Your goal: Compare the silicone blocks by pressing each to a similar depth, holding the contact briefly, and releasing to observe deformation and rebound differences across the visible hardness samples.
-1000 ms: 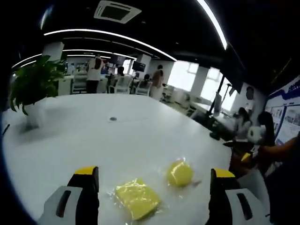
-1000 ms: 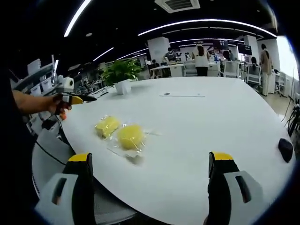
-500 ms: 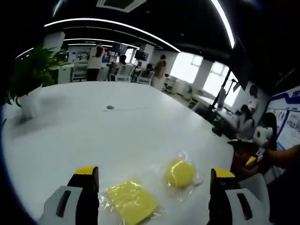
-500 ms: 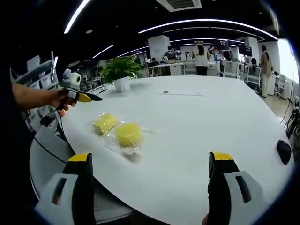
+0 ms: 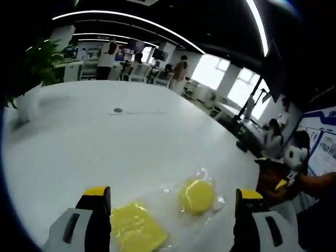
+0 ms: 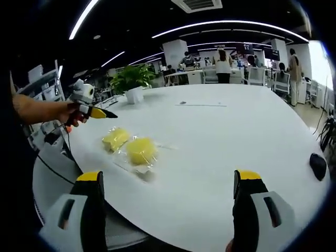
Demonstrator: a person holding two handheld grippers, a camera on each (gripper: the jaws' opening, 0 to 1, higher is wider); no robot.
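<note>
Two yellow silicone blocks in clear wrap lie on the white table. A square block sits low between my left gripper's jaws, and a round block lies to its right. My left gripper is open above the table and touches neither block. From the right gripper view, the square block and the round block lie side by side near the table's left edge. A hand holds the left gripper just beyond them. My right gripper is open, well short of the blocks and holding nothing.
A potted plant stands at the far side of the table, and a dark object lies near its right edge. A small dark spot marks the tabletop. People and desks fill the background. A hand with the right gripper is at the right.
The left gripper has moved in over the table edge towards the blocks, which now sit lower between its jaws. The right gripper has barely moved. Both blocks lie where they were.
</note>
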